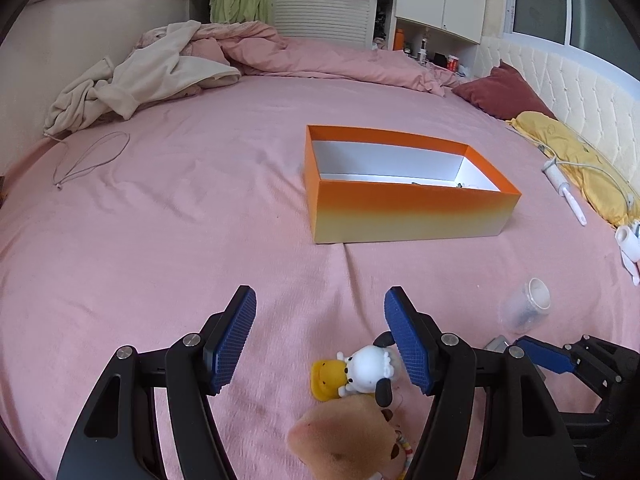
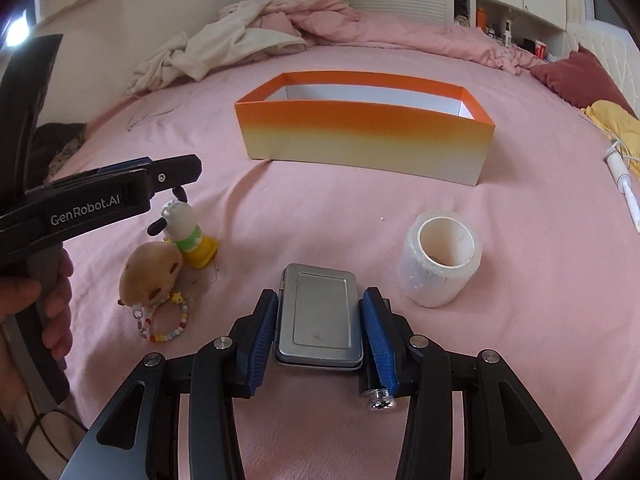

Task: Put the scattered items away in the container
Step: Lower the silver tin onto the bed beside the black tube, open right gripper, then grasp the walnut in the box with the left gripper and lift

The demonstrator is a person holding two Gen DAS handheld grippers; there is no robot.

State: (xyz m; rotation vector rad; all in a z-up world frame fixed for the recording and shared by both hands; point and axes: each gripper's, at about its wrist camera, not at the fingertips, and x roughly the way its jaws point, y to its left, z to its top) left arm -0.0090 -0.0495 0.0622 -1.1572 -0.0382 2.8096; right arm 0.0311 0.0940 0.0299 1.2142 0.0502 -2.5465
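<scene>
- Right hand-held gripper (image 2: 320,322) clenched on a flat grey metal tin (image 2: 319,320) — its blue pads (image 2: 259,344) press both long sides, low over the pink bed (image 2: 520,320).
- Left hand-held gripper (image 1: 320,336) released, spread wide above a white dog figurine with black ears (image 1: 370,370).
- Beside the figurine: a tan plush keychain with beads (image 2: 150,276).
- Clear tape roll (image 2: 440,258) lies right of the tin.
- Orange-to-cream cardboard box (image 2: 360,136) sits farther back, open-topped.

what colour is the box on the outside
Orange fading down to pale yellow on the box; clearest in the right wrist view.

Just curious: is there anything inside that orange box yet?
The orange box shows a mostly bare white floor, with a few small dark bits by its right end. The near wall hides the front strip.
</scene>
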